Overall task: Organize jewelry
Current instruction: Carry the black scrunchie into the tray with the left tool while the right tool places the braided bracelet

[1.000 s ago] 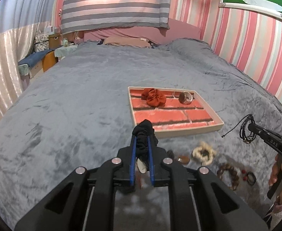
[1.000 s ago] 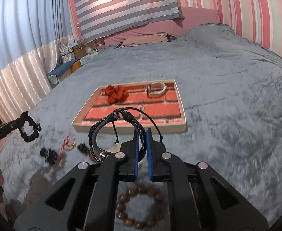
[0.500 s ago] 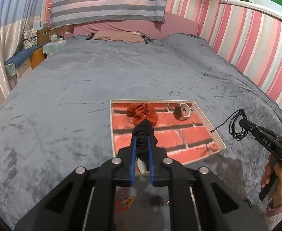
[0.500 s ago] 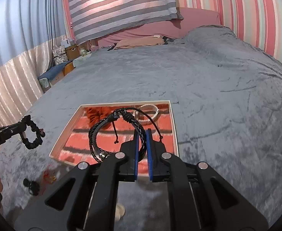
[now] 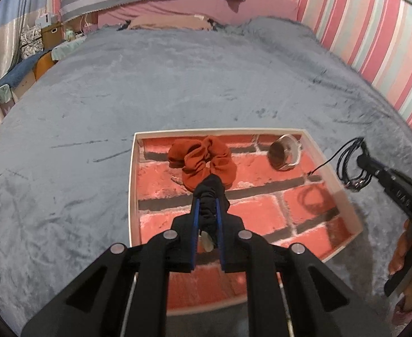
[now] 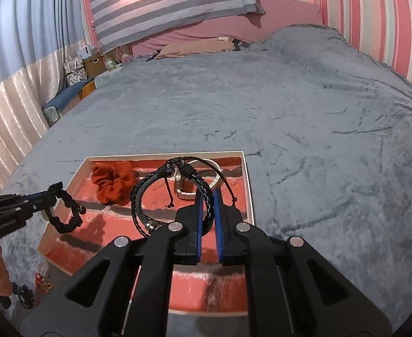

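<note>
A brick-patterned tray [image 5: 343, 196] with a white rim lies on the grey bedspread. In it are a rust-red scrunchie [image 5: 203, 160] and a pale watch [image 5: 286, 154]. My left gripper [image 5: 206, 205] is shut on a black scrunchie [image 5: 210, 193] and holds it above the tray's middle. My right gripper [image 6: 206, 196] is shut on a black braided leather bracelet [image 6: 149, 196], which hangs above the tray's right half [image 6: 249, 191]. The right gripper also shows in the left wrist view [image 5: 363, 163], over the tray's right rim.
Small loose trinkets [image 6: 41, 280] lie on the bedspread [image 6: 318, 140] left of the tray's near corner. Pillows and a striped blanket lie at the far end. A striped wall runs along the right. A bedside stand [image 5: 45, 64] stands at the far left.
Both grippers have moved forward from the loose jewelry on the bedspread to above the tray, each still holding its item.
</note>
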Tool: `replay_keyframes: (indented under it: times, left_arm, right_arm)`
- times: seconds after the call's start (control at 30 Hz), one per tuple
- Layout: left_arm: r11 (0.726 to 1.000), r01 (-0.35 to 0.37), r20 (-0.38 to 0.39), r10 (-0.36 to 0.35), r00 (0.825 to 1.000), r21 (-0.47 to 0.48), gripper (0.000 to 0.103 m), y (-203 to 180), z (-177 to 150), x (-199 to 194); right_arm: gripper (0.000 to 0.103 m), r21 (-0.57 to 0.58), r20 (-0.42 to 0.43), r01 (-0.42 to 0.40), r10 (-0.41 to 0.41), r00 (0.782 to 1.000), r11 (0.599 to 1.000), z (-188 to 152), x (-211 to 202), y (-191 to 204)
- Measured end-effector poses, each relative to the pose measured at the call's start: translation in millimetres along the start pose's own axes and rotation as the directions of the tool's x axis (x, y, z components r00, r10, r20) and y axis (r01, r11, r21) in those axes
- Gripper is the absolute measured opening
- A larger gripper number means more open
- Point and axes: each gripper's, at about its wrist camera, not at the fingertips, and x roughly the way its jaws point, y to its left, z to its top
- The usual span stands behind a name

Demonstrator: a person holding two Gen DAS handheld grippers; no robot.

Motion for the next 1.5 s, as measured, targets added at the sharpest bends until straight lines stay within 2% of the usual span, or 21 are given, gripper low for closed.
replay_keyframes:
  times: [0.3,0.83,1.0,1.13,1.3,1.37,1.43,1.47,1.5]
  left_arm:
    - [0.998,-0.065,-0.075,0.065,0.995,0.014,0.012,8,10,48]
    - [0.997,-0.080,-0.128,0.078,0.989,-0.009,0.012,18,13,90]
    - [0.997,-0.067,-0.133,0.064,0.989,-0.022,0.012,22,12,95]
    - [0.997,-0.081,-0.113,0.081,0.990,-0.001,0.013,18,13,94]
    - [0.997,-0.081,-0.102,0.080,0.992,-0.008,0.013,19,12,92]
    - [0.997,-0.078,-0.102,0.077,0.992,-0.007,0.014,19,11,92]
    - [0.997,-0.081,-0.100,0.080,0.992,-0.001,0.023,18,11,91]
    - [0.996,-0.084,-0.094,0.084,0.992,0.000,0.038,18,10,89]
    - [0.996,-0.092,-0.077,0.092,0.993,0.005,0.048,17,10,86]
  right_arm:
    - [0.008,-0.039,-0.055,0.051,-0.053,0.997,0.998,4,42,-4]
    - [0.008,0.018,-0.173,0.061,-0.057,0.983,0.998,-11,91,-16]
    - [0.008,0.021,-0.196,0.072,-0.067,0.978,0.997,-14,102,-16]
    - [0.009,0.020,-0.218,0.080,-0.073,0.973,0.997,-15,106,-16]
    - [0.009,-0.017,-0.229,0.094,-0.096,0.969,0.995,-17,109,-11]
    - [0.013,-0.029,-0.226,0.099,-0.103,0.969,0.995,-17,109,-8]
    - [0.031,-0.031,-0.221,0.099,-0.103,0.970,0.995,-17,108,-8]
    - [0.034,-0.035,-0.210,0.095,-0.101,0.973,0.995,-16,107,-7]
    - [0.037,-0.042,-0.203,0.092,-0.099,0.974,0.995,-16,105,-5]
